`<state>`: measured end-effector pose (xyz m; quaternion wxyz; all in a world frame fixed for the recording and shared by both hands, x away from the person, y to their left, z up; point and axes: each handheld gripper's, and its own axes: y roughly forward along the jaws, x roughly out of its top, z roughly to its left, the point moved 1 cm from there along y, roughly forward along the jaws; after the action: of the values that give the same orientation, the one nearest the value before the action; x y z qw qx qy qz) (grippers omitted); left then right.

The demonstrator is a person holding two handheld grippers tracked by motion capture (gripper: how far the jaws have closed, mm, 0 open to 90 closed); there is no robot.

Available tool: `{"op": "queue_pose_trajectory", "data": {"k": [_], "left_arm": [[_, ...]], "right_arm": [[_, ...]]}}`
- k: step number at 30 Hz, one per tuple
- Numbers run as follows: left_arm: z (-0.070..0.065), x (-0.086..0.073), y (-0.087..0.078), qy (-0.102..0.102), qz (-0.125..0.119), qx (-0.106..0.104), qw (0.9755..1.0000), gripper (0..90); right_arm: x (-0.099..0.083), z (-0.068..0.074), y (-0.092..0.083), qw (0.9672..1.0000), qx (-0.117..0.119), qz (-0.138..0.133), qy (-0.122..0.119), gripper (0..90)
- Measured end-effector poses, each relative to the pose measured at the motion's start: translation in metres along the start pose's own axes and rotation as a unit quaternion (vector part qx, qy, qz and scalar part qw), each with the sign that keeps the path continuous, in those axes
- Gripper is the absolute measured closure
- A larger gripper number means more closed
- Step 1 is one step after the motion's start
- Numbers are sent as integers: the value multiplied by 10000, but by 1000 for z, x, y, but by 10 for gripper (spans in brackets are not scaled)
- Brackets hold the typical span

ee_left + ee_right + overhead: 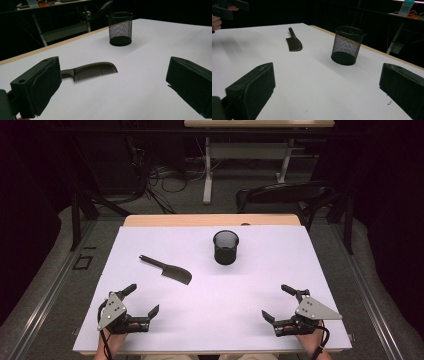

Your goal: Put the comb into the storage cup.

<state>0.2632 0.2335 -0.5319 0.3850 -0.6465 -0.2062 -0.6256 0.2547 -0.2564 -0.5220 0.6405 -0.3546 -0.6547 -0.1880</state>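
Both grippers sit nearest in the high view, the left gripper and the right gripper resting on the white counter with jaws spread wide and nothing between them. Beyond the left one lies a dark comb, flat and well apart from the mesh cup standing upright farther back. From the left gripper view, the comb lies just ahead of the open jaws, its teeth fine and thin, its handle plain. It looks light, stiff and low-lying, so the thicker handle or spine seems the surest hold. From the right gripper view, comb and cup lie ahead, apart.
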Motion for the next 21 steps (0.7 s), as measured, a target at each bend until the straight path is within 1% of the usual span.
{"op": "queue_pose_trajectory", "data": {"k": [1,3,6,7,12,13,17,18,21], "left_arm": [[0,1,1,37,29,12,10000,0],[0,1,3,45,64,7,10000,0],[1,1,6,-11,109,7,9999,0],[2,2,7,-33,125,42,9999,0],[5,5,9,-97,128,63,9999,0],[6,6,11,-105,128,45,9999,0],[6,8,13,-87,158,49,9998,0],[6,8,14,-116,158,49,9998,0],[8,9,18,-111,205,29,9997,0]], "right_arm": [[0,0,0,10000,-6,2,-16,0],[0,-1,1,10000,1,1,6,0],[-1,-1,2,10000,-7,19,32,0],[-1,-2,3,10000,0,19,14,0],[-2,-3,2,10000,0,16,51,0],[-2,-2,1,9999,-2,13,109,0],[-1,-1,1,10000,-14,-7,77,0],[-1,0,1,10000,-5,8,60,0],[-1,0,1,10000,-9,-4,46,0]]}}
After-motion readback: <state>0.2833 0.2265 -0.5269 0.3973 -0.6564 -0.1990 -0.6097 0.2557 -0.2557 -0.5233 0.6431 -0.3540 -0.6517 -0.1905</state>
